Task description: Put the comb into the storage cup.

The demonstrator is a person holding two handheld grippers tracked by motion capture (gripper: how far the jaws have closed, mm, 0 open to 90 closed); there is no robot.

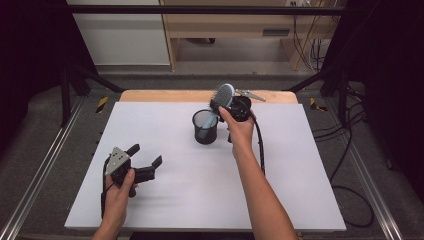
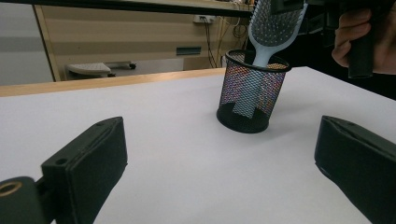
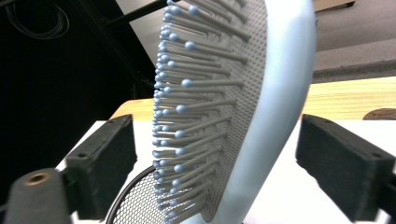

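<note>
A light-blue hairbrush (image 1: 223, 95) (image 2: 275, 28) (image 3: 261, 93) stands handle-down in a black mesh cup (image 1: 205, 127) (image 2: 247, 91) (image 3: 140, 200) near the back middle of the white table (image 1: 200, 195). Its bristled head leans out over the cup's rim. My right gripper (image 1: 222, 103) (image 3: 215, 154) is open with the brush head between its jaws. Both pads (image 3: 109, 154) stand clear of the brush in the right gripper view. My left gripper (image 1: 146, 155) (image 2: 219, 154) is open and holds nothing. It rests low over the front left of the table and points toward the cup.
A grey metal tool (image 1: 252, 94) lies on the wooden back edge (image 1: 165, 95) of the table, just behind my right gripper. The right gripper's black cable (image 1: 260, 145) trails down along the forearm. Dark frame bars flank the table.
</note>
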